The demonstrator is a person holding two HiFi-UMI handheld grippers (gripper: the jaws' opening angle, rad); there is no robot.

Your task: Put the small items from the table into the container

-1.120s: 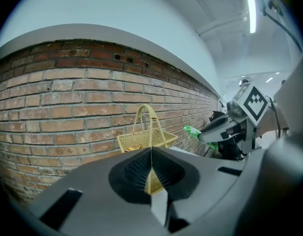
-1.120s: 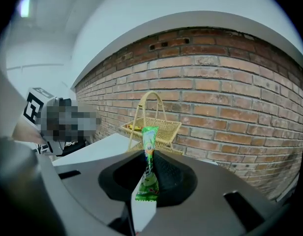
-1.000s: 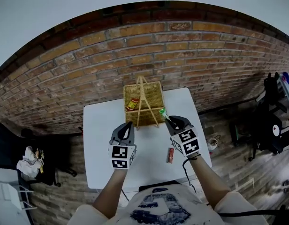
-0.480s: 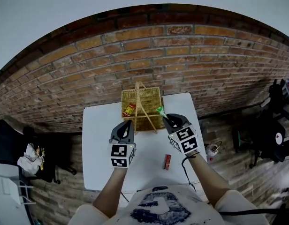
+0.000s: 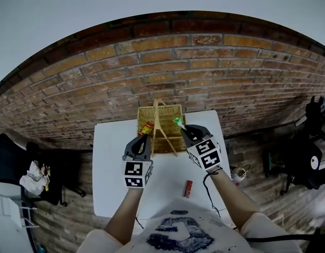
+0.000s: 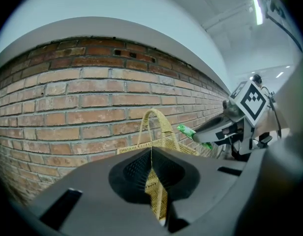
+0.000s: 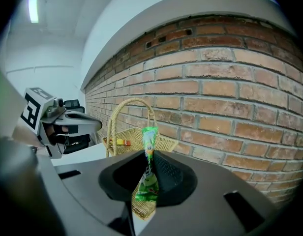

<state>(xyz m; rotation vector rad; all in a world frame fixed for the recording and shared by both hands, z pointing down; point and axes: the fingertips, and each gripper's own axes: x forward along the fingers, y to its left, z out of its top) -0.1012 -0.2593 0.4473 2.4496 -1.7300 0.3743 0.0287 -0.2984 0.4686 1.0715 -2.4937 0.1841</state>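
1. Jaws of the left gripper (image 5: 143,140) are pressed together on nothing; it hangs just before the woven yellow wicker basket (image 5: 144,110).
2. Right gripper (image 5: 182,129) jaws pinch a slim green plastic sachet (image 7: 149,137) near the basket's right rim.
3. Best to carry the sachet past the arched handle (image 7: 132,101), over the basket's open mouth, and part the jaws low.
4. One small red packet (image 5: 188,188), probably next, lies on the white counter (image 5: 110,162).

No legible text or labels.
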